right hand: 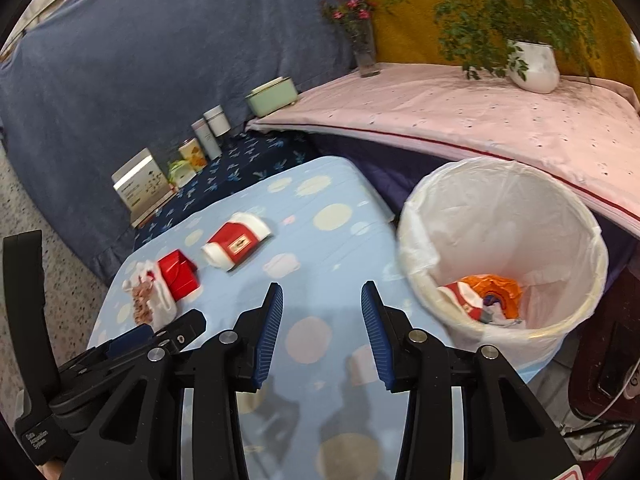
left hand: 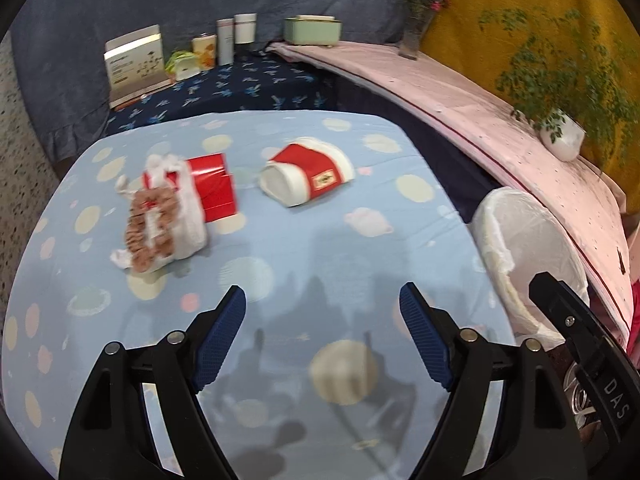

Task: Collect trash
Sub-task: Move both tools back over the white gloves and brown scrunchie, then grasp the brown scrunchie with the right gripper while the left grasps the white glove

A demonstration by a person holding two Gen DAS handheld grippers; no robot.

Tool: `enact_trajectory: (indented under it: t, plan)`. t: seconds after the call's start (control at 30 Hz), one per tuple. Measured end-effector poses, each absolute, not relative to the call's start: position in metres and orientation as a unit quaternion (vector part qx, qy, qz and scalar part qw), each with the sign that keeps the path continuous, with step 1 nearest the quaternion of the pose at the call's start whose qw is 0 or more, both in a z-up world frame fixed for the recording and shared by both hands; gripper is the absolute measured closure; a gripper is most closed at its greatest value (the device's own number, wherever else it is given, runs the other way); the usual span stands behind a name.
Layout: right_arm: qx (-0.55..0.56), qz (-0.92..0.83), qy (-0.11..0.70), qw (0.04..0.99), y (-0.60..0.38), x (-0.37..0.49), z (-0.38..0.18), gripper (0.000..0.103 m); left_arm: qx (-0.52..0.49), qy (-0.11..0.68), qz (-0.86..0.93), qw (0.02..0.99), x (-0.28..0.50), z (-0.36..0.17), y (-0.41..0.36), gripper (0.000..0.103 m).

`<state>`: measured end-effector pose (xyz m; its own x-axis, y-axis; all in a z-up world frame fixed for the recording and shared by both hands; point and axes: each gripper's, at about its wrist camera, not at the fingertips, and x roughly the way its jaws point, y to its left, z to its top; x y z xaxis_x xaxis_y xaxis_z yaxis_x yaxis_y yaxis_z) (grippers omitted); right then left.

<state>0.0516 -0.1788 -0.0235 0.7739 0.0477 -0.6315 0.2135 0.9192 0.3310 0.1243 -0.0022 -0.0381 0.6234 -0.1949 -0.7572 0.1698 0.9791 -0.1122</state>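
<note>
- The desk (left hand: 280, 248), draped in a pale blue cloth with cream and pink dots, takes up most of the space in front of me; both grippers hang over its near part.
- Behind it a dark blue cloth (right hand: 140, 60) hangs as a backdrop, with a yellow one to its right.
- A pink-covered ledge (right hand: 460, 112) runs along the right side, higher than the desk, carrying a white pot with a trailing green plant (right hand: 534, 66), a glass vase of pink flowers (right hand: 362, 46) and a mint-green box (right hand: 272, 96).
- The white-lined trash bin (right hand: 560, 248) stands off the desk's right edge, below the ledge. Crumpled orange and red wrappers (right hand: 486, 294) already lie at its bottom.
- The left gripper (left hand: 322, 312) is spread wide, its blue pads far apart with nothing but tablecloth between them.
- The right gripper (right hand: 322, 316) is parted about halfway, also empty, pointing at the cloth between the leftover trash and the bin.
- A squashed red-and-white paper cup (left hand: 308, 174) lies on its side near the middle of the desk, apart from both grippers.
- Just to its left sits a folded red carton (left hand: 214, 188), touching a heap of white tissue with brownish crumbly bits (left hand: 160, 216) towards the desk's left edge.
- On a lower surface with a dark floral cover (left hand: 240, 88), beyond the desk, stand an open booklet (left hand: 136, 62), a couple of tins and two pale canisters (left hand: 236, 36), too small for their labels to be read.
</note>
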Motion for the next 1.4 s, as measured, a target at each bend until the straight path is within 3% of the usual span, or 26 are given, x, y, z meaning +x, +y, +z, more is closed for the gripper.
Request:
enact_trajectory:
  t: [0.8,1.4]
  plan:
    - [0.128,0.079,0.388,0.909,-0.02,0.109,-0.032,0.062,-0.064,0.426,0.012,0.902,0.129,-0.048,0.154,0.023]
    - [0.117,0.109,0.417,0.895,0.043,0.18,-0.06,0.066,-0.077,0.432,0.047,0.897,0.162,-0.063,0.214,0.023]
